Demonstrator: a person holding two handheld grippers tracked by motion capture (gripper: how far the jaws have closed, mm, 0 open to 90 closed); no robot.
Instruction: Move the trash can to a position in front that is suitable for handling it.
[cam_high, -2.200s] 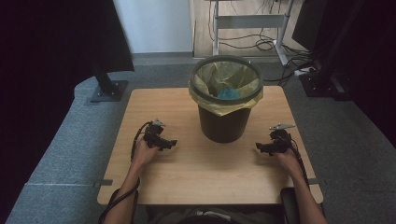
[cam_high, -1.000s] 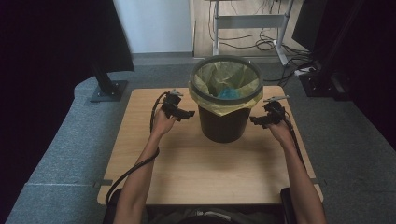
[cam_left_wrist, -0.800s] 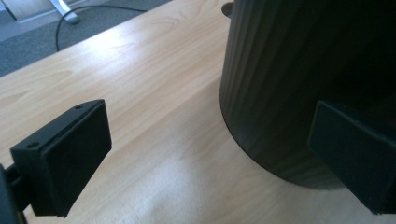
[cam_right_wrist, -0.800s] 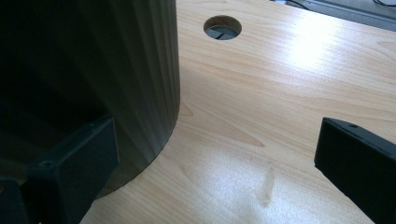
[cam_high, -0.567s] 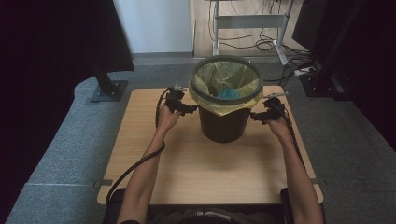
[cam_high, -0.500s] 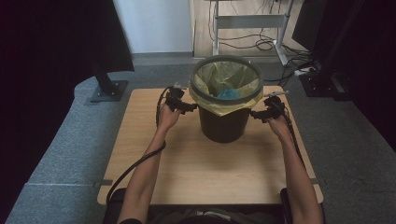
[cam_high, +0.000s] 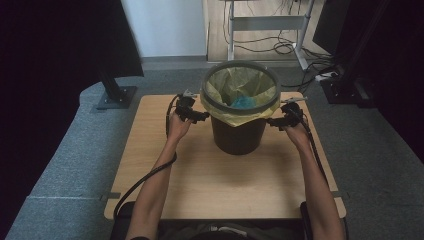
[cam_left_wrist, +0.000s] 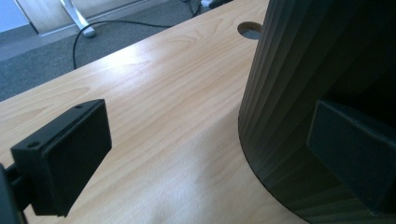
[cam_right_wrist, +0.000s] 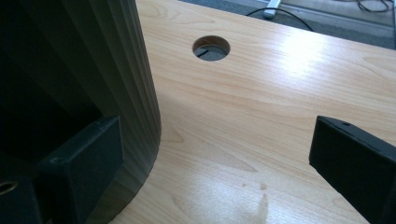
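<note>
- Flanking the dark ribbed round bin (cam_high: 238, 132) with its yellow-green liner (cam_high: 240, 85), standing at twelve o'clock on the light wooden surface (cam_high: 220, 185).
- Keeping left gripper (cam_high: 196, 116) and right gripper (cam_high: 276, 122) wide open, fingers (cam_left_wrist: 65, 156) holding nothing.
- Closing level, at matching height, likely avoiding tipping.
- Backing onto grey carpet (cam_high: 60, 170), cables (cam_high: 282, 47).

Overhead; gripper views flanking bin (cam_high: 239, 107)
</note>
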